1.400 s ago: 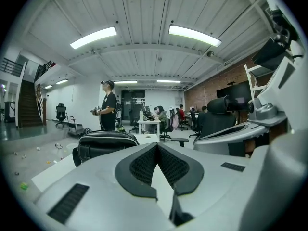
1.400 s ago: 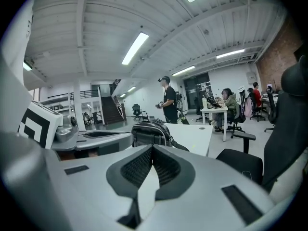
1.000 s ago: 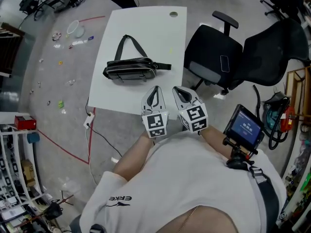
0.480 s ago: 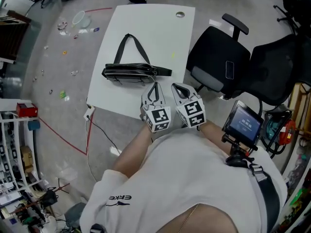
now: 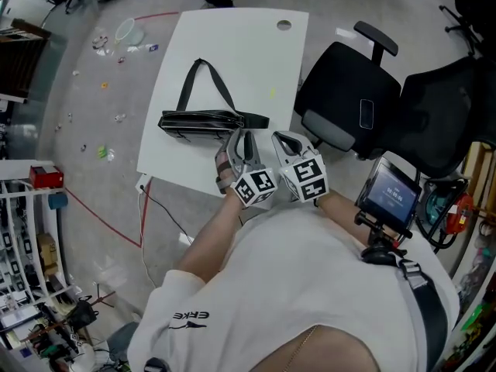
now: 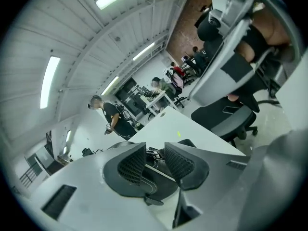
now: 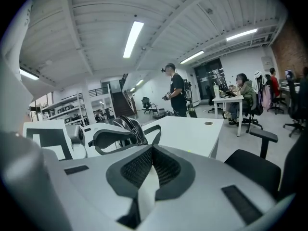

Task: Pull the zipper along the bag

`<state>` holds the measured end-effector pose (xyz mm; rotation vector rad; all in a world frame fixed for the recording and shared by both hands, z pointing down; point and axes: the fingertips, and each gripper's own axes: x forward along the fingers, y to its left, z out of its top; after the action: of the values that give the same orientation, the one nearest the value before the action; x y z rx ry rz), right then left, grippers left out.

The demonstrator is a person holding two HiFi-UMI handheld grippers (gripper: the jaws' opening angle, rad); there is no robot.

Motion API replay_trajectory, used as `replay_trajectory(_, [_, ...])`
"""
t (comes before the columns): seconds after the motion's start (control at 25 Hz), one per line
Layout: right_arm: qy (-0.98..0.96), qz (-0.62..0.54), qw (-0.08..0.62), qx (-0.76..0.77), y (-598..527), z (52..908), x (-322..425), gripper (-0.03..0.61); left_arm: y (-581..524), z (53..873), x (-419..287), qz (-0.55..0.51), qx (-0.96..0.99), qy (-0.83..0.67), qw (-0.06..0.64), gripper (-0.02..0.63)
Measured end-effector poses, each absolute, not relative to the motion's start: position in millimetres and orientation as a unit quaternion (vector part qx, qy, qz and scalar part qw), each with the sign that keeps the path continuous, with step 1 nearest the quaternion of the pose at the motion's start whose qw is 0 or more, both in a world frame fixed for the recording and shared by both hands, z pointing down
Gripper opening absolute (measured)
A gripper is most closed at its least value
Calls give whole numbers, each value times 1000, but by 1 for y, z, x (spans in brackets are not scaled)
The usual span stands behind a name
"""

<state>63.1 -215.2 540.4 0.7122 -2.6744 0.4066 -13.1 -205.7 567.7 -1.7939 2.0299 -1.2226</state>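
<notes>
A black waist bag [image 5: 203,122] lies on the white table [image 5: 256,53], its strap [image 5: 205,84] looped toward the far side. My left gripper [image 5: 235,138] is at the bag's right end, rolled to one side. Its jaws have just been opening, and no pad presses on anything. In the left gripper view the bag [image 6: 161,179] shows through the gap of the left gripper [image 6: 155,160], just past the tips. My right gripper [image 5: 284,139] hovers beside it over the table's near edge, shut and holding nothing. In the right gripper view the bag [image 7: 126,126] lies ahead and left of the right gripper [image 7: 152,153].
Two black office chairs [image 5: 349,91] stand close to the table's right side. A small screen [image 5: 391,200] on a stand is at my right. Cables and litter lie on the floor at the left, near a shelf [image 5: 31,208]. People [image 7: 174,95] stand and sit far behind.
Both grippers moved forward toward the bag. The left one rolled sideways and its jaws went from shut to open. The right one stayed shut.
</notes>
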Motion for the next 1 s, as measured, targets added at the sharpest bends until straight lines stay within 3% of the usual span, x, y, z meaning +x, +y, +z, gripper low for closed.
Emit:
replay_trajectory(0.2, [-940,154,171,251,-245,550,83,5,-236,582,-3,-472,-568,662,124,134])
replay_trajectory(0.56, [-940,158,169,249,-247,548,82,5,-240,586,-22,-535,-526,641,157,143])
replay_trajectory(1.0, [-942,160,169,241,-243,551,79,5,-237,578,-27,-538,-509,650,171,140])
